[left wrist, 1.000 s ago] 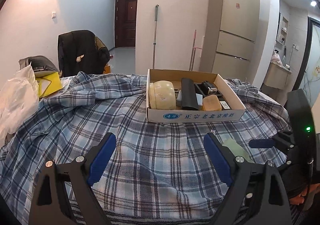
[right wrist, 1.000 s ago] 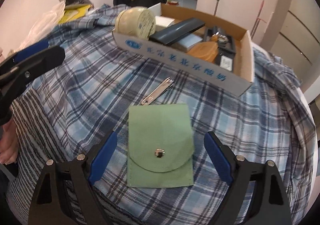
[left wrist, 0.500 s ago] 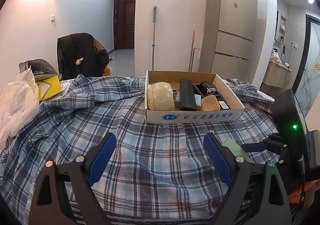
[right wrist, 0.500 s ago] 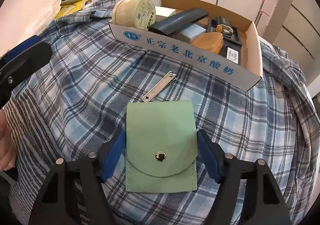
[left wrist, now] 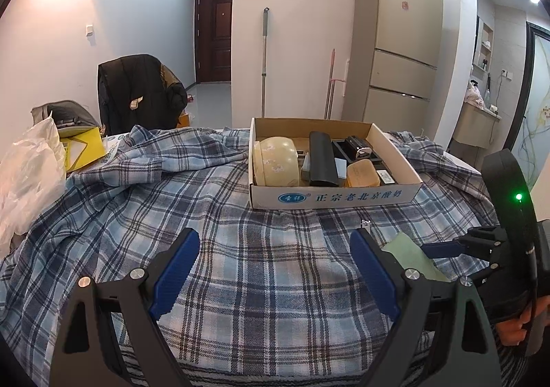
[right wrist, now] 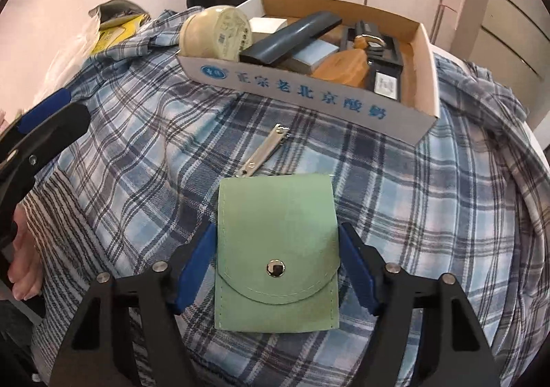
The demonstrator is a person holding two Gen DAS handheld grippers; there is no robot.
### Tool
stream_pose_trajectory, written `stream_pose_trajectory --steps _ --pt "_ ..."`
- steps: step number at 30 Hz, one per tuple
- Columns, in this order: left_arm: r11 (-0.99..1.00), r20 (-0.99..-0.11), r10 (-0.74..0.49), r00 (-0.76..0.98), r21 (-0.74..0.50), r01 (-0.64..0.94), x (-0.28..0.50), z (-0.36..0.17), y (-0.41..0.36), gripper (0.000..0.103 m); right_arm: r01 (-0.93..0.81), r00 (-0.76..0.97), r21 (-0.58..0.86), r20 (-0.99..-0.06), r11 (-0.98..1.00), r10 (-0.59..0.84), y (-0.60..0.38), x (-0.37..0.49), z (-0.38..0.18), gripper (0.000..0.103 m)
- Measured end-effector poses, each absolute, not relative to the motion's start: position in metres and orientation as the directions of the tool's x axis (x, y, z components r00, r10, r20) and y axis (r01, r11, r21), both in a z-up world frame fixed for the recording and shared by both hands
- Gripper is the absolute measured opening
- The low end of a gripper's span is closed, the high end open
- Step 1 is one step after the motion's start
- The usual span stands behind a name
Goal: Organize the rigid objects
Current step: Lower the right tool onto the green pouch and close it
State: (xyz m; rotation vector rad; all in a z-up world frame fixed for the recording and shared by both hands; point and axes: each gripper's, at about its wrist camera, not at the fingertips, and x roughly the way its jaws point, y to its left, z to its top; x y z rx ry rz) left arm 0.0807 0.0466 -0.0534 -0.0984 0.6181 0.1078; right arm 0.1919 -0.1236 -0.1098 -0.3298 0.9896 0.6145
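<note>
A green snap-button pouch [right wrist: 276,249] lies flat on the plaid cloth, and my right gripper [right wrist: 276,229] is shut on it with a blue pad against each side edge. A metal nail clipper [right wrist: 264,150] lies just beyond the pouch. Farther back stands the cardboard box [right wrist: 292,88], which holds a cream round container [right wrist: 216,34], a dark long case [right wrist: 292,38] and an orange-brown case [right wrist: 343,69]. My left gripper [left wrist: 275,239] hovers open over bare cloth before the box [left wrist: 337,196]. In the left wrist view the pouch [left wrist: 409,256] and the right gripper [left wrist: 443,249] show at the right.
The blue plaid cloth [left wrist: 172,215] covers the whole table and bunches up behind the box. A white plastic bag [left wrist: 27,177] and a yellow packet [left wrist: 82,153] sit at the far left. A jacket-draped chair [left wrist: 137,95], a mop and a fridge [left wrist: 398,36] stand beyond.
The right gripper's jaws closed in from wide apart onto the green pouch's sides and have held there. The left gripper has kept still and open.
</note>
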Motion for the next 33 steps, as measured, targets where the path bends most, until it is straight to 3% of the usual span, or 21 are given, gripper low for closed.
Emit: stream_pose_trajectory --steps 3,6,8,11,16,20,29,33 --pt "0.984 -0.659 0.140 0.739 0.011 -0.177 0.093 -0.064 0.048 0.091 -0.631 0.405 -0.010 -0.857 0.776 0.319 -0.118 0.190 -0.111 0.071" --pt "0.987 -0.744 0.126 0.656 0.027 -0.159 0.107 -0.081 0.053 0.090 -0.627 0.407 -0.009 -0.856 0.779 0.319 -0.120 0.191 -0.112 0.073" --pt "0.987 -0.790 0.109 0.604 0.015 -0.158 0.115 -0.091 0.057 0.076 -0.619 0.404 0.002 -0.857 0.785 0.321 -0.122 0.193 -0.111 0.076" --pt "0.988 -0.835 0.102 0.541 0.022 -0.152 0.121 -0.105 0.058 0.065 -0.607 0.396 0.032 -0.854 0.794 0.337 -0.129 0.196 -0.110 0.076" --pt "0.985 -0.845 0.104 0.524 0.015 -0.173 0.120 -0.109 0.065 0.066 -0.595 0.400 0.050 -0.847 0.802 0.350 -0.133 0.197 -0.107 0.076" --pt "0.974 -0.844 0.157 0.512 0.048 -0.220 0.117 -0.110 0.072 0.078 -0.589 0.407 0.056 -0.841 0.806 0.356 -0.132 0.196 -0.104 0.076" --pt "0.974 -0.841 0.170 0.513 0.062 -0.220 0.117 -0.110 0.071 0.078 -0.615 0.426 -0.039 -0.857 0.788 0.290 -0.114 0.192 -0.114 0.076" --pt "0.973 -0.838 0.182 0.515 0.076 -0.220 0.117 -0.110 0.070 0.078 -0.597 0.434 -0.044 -0.857 0.801 0.276 -0.120 0.197 -0.113 0.070"
